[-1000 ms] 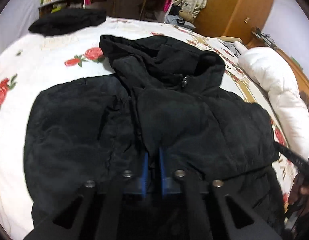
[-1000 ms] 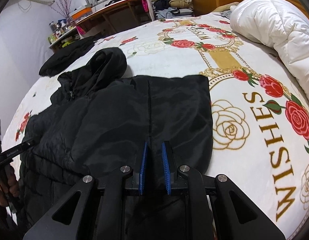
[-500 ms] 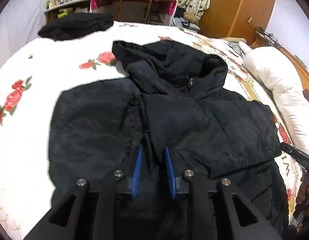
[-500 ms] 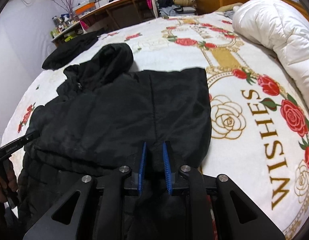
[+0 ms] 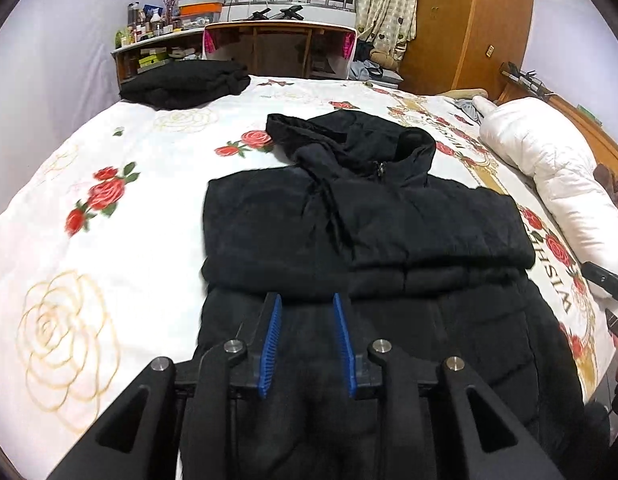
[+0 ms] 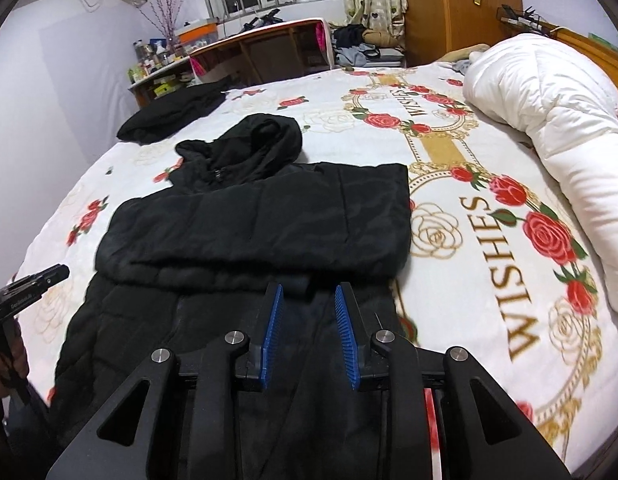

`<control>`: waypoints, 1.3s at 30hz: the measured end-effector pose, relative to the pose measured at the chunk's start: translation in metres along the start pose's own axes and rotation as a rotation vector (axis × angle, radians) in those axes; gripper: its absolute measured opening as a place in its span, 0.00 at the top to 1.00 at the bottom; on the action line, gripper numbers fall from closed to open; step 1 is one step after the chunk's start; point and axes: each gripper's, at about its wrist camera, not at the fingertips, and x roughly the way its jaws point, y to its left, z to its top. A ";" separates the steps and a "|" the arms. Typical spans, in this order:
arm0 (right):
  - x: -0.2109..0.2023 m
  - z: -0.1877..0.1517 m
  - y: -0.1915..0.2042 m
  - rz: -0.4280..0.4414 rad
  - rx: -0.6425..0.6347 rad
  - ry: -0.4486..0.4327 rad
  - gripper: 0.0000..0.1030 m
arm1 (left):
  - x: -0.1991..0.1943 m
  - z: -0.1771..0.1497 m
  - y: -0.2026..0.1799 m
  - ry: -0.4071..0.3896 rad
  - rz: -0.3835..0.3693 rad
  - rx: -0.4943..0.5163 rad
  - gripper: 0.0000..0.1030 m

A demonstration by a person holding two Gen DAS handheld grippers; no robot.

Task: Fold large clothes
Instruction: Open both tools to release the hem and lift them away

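A black hooded puffer jacket [image 5: 369, 232] [image 6: 261, 224] lies flat on the rose-printed bed cover [image 5: 89, 216], hood toward the far end, both sleeves folded across the chest. My left gripper [image 5: 307, 300] hovers above the jacket's lower body just short of the folded sleeve's edge. Its jaws are opening and nothing is between the blue pads [image 5: 273, 328]. My right gripper [image 6: 308, 290] hangs over the lower right part of the jacket, jaws also opening, with only air between them. Each gripper's tip shows at the edge of the other's view.
A second dark garment [image 5: 185, 82] lies folded at the bed's far left corner. A rolled white duvet [image 6: 549, 128] runs along the right side. Beyond the bed stand a wooden desk [image 5: 281, 46], cluttered shelves and a wardrobe [image 5: 469, 20].
Both grippers let go of the folded sleeves, opened, and pulled back and up toward the jacket's hem. The sleeves stay folded over the chest.
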 end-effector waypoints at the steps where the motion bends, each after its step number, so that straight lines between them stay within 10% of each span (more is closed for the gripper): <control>1: -0.006 -0.005 0.002 0.001 0.001 -0.001 0.73 | -0.005 -0.004 0.001 0.001 -0.001 0.001 0.73; 12: -0.054 -0.054 0.020 0.035 -0.013 0.002 0.59 | -0.054 -0.044 0.004 -0.014 0.004 0.025 0.72; 19: -0.045 -0.054 0.026 0.062 -0.017 0.028 0.59 | -0.053 -0.039 0.006 -0.013 0.012 0.033 0.48; 39: 0.121 0.141 0.050 0.157 -0.118 0.033 0.44 | 0.115 0.168 0.016 -0.032 -0.030 -0.002 0.37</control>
